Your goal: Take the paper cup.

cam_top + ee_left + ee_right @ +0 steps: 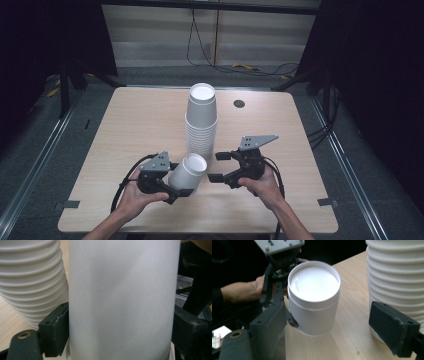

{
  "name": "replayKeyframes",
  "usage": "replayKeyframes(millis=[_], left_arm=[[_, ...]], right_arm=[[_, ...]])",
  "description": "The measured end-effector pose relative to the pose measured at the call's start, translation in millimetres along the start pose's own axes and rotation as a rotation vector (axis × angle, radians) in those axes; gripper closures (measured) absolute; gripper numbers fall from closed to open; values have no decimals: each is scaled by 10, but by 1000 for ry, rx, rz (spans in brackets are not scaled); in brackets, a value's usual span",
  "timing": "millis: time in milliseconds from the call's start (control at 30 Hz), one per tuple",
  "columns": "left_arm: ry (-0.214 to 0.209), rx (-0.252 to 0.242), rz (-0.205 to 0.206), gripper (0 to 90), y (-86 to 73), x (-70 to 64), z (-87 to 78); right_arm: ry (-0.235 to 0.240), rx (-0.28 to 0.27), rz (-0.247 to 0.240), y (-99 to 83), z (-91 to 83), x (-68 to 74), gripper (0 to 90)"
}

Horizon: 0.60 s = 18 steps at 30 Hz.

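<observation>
A tall stack of upturned white paper cups [201, 120] [32, 282] [394, 277] stands mid-table. My left gripper [177, 179] [120, 337] is shut on a single white cup [188, 172] [122, 300] [314, 297], held tilted just left of the stack's foot with its closed base end pointing up and to the right. Its pads [55, 330] press the cup's wall from both sides. My right gripper [219, 166] [337, 332] is open, right of the stack's foot, and faces the held cup with nothing between its jaws.
The light wooden table [125, 130] has a small dark round hole [239, 103] behind the stack. A hand [259, 285] holds the left gripper. Cables lie on the floor beyond the table's far edge.
</observation>
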<state>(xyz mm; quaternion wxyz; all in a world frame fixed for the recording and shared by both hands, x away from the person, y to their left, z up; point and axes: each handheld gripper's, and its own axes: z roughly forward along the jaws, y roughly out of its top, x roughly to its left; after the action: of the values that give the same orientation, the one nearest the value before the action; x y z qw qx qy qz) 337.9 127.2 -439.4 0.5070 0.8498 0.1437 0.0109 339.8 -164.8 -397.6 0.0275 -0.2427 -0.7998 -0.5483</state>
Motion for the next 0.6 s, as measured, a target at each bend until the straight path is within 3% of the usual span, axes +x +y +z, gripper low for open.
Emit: replayKeyframes(millis=[100,233,367,600], left_arm=[[8,43,9,151,2,7,3],[15,53,18,151,31,6,0],[25,79,31,151,60,3,6],[25,181,62,153,81,-25,44]], right_arm=[[0,34,-9,-13,26,2,144],[-38,84,-26,-31,66,-2,145],[-42,122,-39,-43,94,-2,152],[-35,204,-76,-63,150,28,155]])
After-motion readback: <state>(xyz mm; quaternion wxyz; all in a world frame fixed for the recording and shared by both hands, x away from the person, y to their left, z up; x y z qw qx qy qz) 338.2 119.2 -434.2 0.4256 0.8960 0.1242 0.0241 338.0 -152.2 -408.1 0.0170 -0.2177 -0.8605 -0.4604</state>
